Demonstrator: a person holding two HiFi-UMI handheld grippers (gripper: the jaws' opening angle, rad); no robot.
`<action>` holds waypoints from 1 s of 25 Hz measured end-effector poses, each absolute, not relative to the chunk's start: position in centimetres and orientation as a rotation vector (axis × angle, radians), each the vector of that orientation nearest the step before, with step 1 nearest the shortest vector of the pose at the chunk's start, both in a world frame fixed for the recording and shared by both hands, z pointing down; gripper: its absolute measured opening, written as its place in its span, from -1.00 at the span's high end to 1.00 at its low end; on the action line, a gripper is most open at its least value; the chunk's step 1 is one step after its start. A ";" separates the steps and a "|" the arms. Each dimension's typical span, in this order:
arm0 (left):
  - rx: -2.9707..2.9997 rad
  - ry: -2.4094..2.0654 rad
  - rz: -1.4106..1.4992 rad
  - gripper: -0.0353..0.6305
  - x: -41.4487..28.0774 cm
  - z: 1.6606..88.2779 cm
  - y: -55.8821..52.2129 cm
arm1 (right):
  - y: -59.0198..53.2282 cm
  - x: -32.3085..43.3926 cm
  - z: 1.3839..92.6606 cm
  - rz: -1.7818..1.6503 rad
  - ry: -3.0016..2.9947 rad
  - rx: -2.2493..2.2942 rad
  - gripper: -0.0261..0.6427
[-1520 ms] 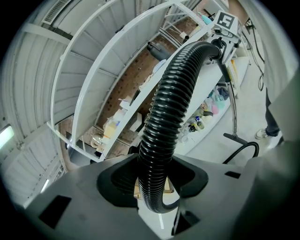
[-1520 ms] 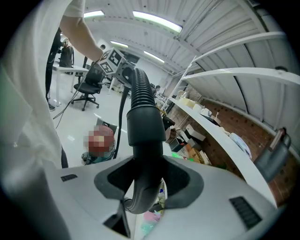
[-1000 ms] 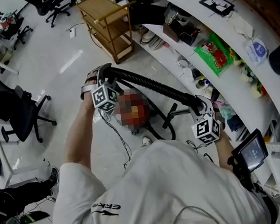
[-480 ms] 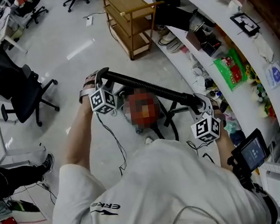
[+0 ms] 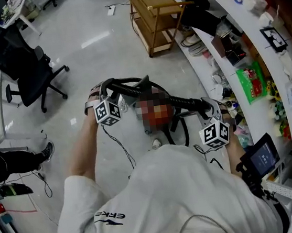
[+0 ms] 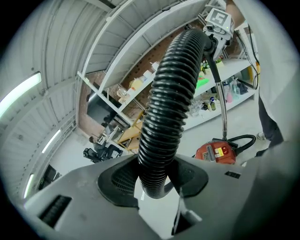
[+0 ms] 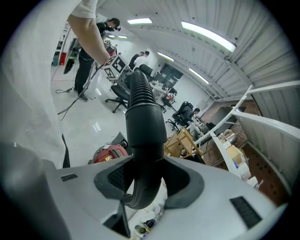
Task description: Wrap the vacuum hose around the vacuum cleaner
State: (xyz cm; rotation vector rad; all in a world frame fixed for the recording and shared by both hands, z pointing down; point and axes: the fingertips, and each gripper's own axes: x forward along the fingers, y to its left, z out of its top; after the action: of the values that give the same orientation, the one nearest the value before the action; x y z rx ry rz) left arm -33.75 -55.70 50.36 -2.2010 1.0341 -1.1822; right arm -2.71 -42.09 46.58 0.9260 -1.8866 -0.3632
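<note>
A black ribbed vacuum hose (image 5: 157, 97) stretches between my two grippers, above the red vacuum cleaner (image 5: 163, 120), which is partly hidden by a blur patch. My left gripper (image 5: 105, 87) is shut on the hose's ribbed part (image 6: 173, 93). In the left gripper view the jaws (image 6: 154, 180) press the hose from both sides, and the vacuum cleaner (image 6: 215, 152) stands on the floor beyond. My right gripper (image 5: 208, 106) is shut on the hose's smooth cuff (image 7: 145, 126). The right gripper view shows its jaws (image 7: 145, 180) closed round that cuff, with the vacuum cleaner (image 7: 108, 153) below.
A wooden trolley (image 5: 157, 11) stands ahead by the curved white shelving (image 5: 243, 48), which is full of small goods. A black office chair (image 5: 26, 64) is at the left. Cables (image 5: 120, 143) trail on the floor. A small screen (image 5: 262, 159) sits by my right arm.
Both grippers keep their hold on the hose. The left gripper has come a little lower and closer to the vacuum cleaner, and the hose bends more at that end. The head view has shifted.
</note>
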 end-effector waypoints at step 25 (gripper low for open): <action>-2.267 1.186 -1.399 0.38 -37.0 57.3 -40.5 | -34.8 -6.4 48.4 -0.488 -1.969 0.632 0.40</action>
State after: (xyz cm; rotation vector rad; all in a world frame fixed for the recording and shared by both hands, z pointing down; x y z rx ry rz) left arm -37.01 -40.52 57.31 -2.2672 1.1861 -1.3994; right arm -6.39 -34.76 48.38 0.6315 -1.9687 -0.4879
